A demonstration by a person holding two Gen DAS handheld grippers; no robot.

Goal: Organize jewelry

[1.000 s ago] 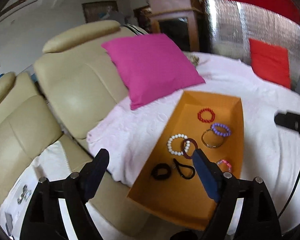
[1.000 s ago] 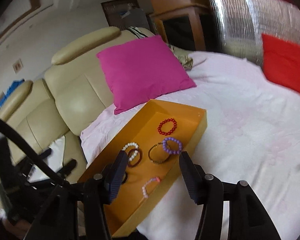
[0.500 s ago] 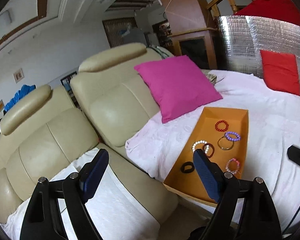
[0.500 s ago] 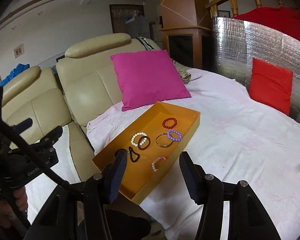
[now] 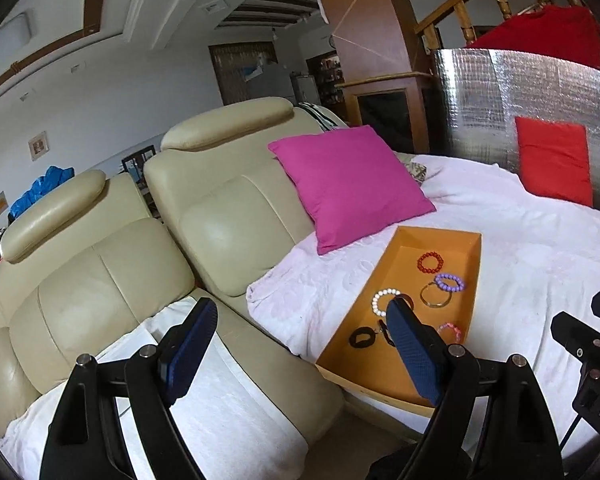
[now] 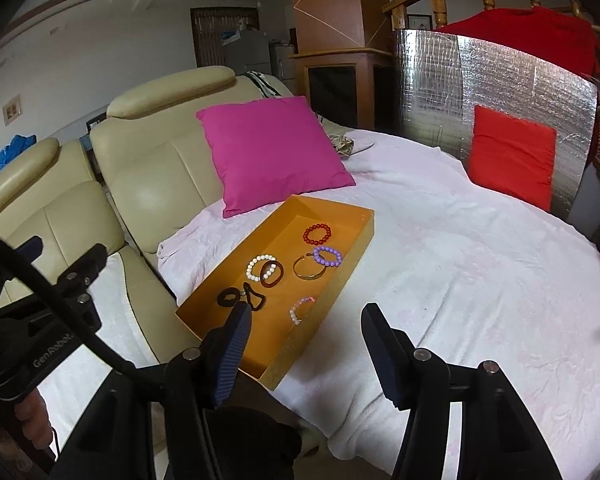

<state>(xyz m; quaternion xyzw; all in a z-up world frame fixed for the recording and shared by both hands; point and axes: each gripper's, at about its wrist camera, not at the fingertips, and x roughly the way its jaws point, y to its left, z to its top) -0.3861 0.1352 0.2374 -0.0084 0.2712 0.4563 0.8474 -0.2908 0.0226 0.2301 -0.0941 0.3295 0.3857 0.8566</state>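
An orange tray [image 5: 474,276] [image 6: 364,232] lies on the white-covered bed. In it lie a red bead bracelet [image 6: 317,234], a purple bead bracelet [image 6: 327,256], a gold bangle [image 6: 308,272], a white bead bracelet [image 6: 256,266], a dark brown ring [image 6: 271,274], black hair ties [image 6: 228,297] and a pink bead bracelet [image 6: 300,309]. My left gripper [image 5: 300,332] is open and empty, held back over the sofa left of the tray. My right gripper [image 6: 306,336] is open and empty, above the tray's near right corner.
A magenta cushion [image 6: 272,152] leans on the beige leather sofa [image 6: 156,176] behind the tray. A red cushion [image 6: 512,156] rests against a silver foil panel [image 6: 460,92] at the back right. White bedding [image 6: 460,264] spreads right of the tray.
Both grippers have pulled back and up from the tray. The tray now looks smaller and farther away. The jewelry has not moved.
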